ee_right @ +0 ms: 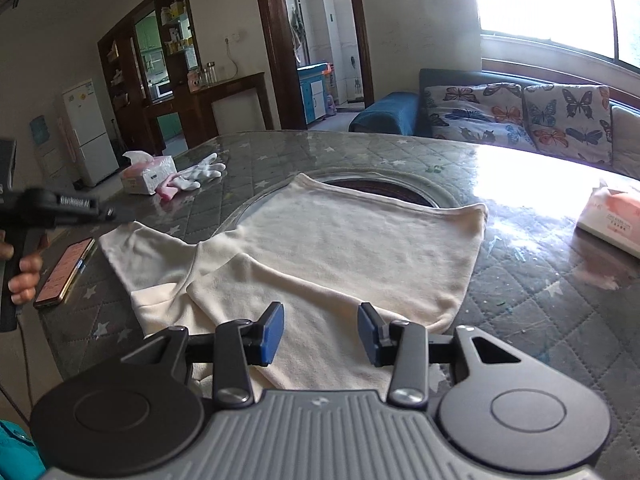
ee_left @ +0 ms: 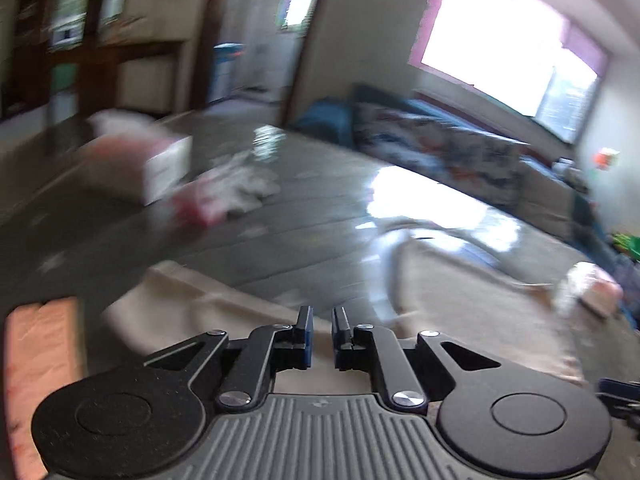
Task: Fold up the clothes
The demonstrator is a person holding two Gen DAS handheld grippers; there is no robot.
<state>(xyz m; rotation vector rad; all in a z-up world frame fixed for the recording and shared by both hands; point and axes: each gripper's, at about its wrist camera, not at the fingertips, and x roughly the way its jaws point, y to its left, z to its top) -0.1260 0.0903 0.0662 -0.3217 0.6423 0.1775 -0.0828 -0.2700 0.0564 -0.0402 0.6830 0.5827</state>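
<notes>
A cream garment (ee_right: 328,248) lies spread flat on the quilted grey table (ee_right: 540,300), with a sleeve folded toward the left. My right gripper (ee_right: 321,310) hovers over its near hem, jaws open and nothing between them. My left gripper (ee_right: 116,213), held by a hand (ee_right: 24,276), points at the left sleeve from the table's left side. The left wrist view is blurred. There the left gripper (ee_left: 322,320) shows only a narrow gap with nothing pinched, just above the cream garment (ee_left: 192,304).
A phone (ee_right: 66,270) lies at the table's left edge. A tissue box (ee_right: 148,176) and a white glove (ee_right: 200,172) sit at the far left, and another tissue pack (ee_right: 612,220) at the right. A round recess (ee_right: 380,190) lies beyond the garment. A butterfly-print sofa (ee_right: 520,116) stands behind.
</notes>
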